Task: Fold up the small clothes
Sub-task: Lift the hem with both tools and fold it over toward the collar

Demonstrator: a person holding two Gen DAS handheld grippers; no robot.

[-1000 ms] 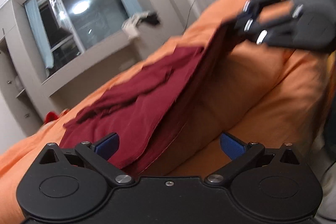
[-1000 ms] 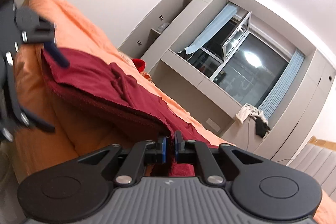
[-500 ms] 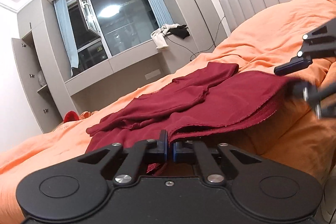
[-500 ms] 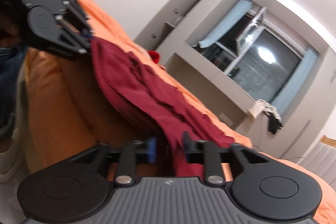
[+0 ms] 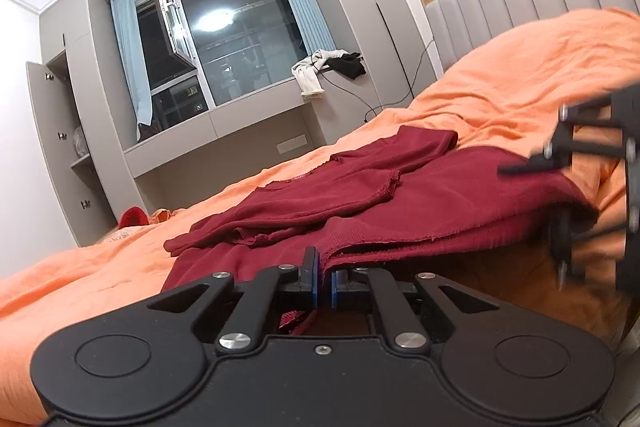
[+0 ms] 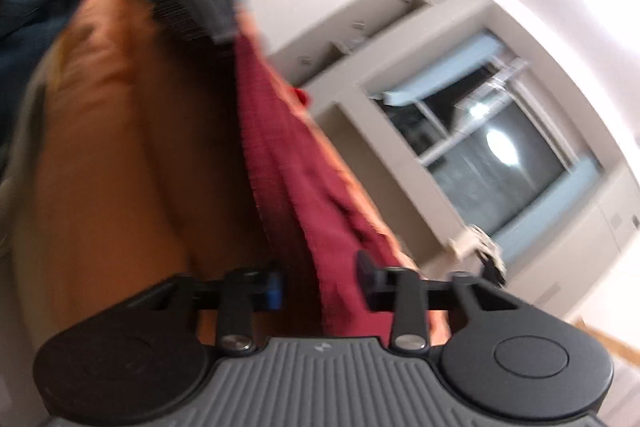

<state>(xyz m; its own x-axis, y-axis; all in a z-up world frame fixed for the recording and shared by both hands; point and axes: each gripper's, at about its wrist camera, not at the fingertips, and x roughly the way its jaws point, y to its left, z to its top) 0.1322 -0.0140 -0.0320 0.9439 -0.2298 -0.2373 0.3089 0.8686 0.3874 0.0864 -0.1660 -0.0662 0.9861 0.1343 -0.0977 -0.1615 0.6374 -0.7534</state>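
While the dark red garment lies spread on the orange bed, its near hem runs crosswise along the bed's front edge, and that hem is the line the coming fold turns on. The long axis of the cloth stretches away from both hands toward the window, so any fold would, I judge, carry the near edge forward over the rest.

At the left end of the hem sits the left gripper. Its jaws stand almost together, with a slight widening under way, and a fold of red fabric is pinched between the blue pads, some of it hanging below them. This hand has the firmer hold and is the nearer of the two to the cloth's corner.

Over at the other end of the same hem, the right gripper is seen in its own view (badly blurred) with its jaws apart and closing; the red cloth passes between them, yet the pads do not look to be pressing on it. From the left wrist view the same tool shows at the right edge, straddling the garment's corner.

So the garment lies directly ahead of both sets of jaws, its edge level with them, one end gripped and the other about to be.
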